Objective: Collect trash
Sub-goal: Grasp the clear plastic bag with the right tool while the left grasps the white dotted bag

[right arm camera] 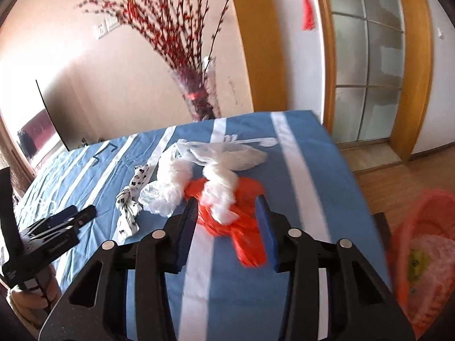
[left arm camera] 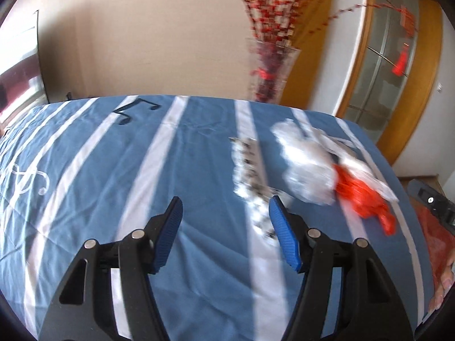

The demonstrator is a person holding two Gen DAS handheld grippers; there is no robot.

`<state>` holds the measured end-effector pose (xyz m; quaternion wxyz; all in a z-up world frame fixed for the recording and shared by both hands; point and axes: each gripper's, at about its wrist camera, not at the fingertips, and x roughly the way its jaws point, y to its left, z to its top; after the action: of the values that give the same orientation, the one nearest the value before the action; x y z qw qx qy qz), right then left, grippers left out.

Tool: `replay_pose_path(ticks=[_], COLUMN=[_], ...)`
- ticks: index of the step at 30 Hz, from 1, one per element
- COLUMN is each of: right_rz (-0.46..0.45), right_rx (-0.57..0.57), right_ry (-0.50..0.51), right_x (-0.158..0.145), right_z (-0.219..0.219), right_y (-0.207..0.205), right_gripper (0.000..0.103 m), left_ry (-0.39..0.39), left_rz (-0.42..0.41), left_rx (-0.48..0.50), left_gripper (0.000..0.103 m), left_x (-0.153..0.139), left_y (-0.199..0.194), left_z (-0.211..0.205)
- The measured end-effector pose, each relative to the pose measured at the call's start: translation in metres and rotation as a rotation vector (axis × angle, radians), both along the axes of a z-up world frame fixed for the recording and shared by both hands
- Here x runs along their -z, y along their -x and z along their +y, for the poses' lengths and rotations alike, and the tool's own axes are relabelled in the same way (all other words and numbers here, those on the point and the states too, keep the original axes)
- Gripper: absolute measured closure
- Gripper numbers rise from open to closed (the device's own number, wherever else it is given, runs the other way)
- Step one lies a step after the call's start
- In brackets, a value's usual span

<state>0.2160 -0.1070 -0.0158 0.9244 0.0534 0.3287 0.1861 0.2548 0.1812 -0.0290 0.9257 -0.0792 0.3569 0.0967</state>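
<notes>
Trash lies on a blue and white striped cloth (left arm camera: 199, 170): a knotted white bag with black spots (left arm camera: 250, 167), crumpled white plastic bags (left arm camera: 307, 164) and a red plastic bag (left arm camera: 361, 196). My left gripper (left arm camera: 224, 213) is open and empty, its right finger beside the spotted bag. In the right wrist view my right gripper (right arm camera: 229, 207) is open, its fingers on either side of the red bag (right arm camera: 227, 216) and a white bag (right arm camera: 221, 196) on it. The spotted bag (right arm camera: 130, 201) and the left gripper (right arm camera: 76, 214) lie to its left.
A glass vase of red blossom branches (right arm camera: 199, 96) stands behind the cloth's far edge. A red-lined bin (right arm camera: 426, 253) with something inside sits on the floor to the right. A wooden-framed glass door (right arm camera: 366, 56) is at the back right.
</notes>
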Motion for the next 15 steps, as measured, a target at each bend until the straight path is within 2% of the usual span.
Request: replay_pose_path(ticks=[4,11,12,13,15], right_rz=[0.033,0.104,0.115,0.121,0.139], right_rx=[0.014,0.028,0.023,0.017,-0.001], right_ry=[0.018,0.036,0.050,0.055,0.065], right_x=[0.012,0.031,0.035,0.036,0.042], right_z=[0.020,0.035,0.038,0.039,0.041], right_y=[-0.027,-0.062,-0.064,-0.065,-0.066], right_gripper=[0.062,0.062,0.064,0.073,0.079], left_ry=[0.007,0.015,0.016,0.017,0.022], left_rz=[0.013,0.018,0.018,0.020,0.025], left_rx=[-0.044,-0.066,-0.065,-0.064,-0.060], left_gripper=[0.041,0.041,0.041,0.041,0.041], left_x=[0.006,0.011,0.012,0.013,0.015], left_y=[-0.008,-0.015,-0.016,-0.016,-0.017], left_z=[0.024,0.040,0.041,0.041,0.041])
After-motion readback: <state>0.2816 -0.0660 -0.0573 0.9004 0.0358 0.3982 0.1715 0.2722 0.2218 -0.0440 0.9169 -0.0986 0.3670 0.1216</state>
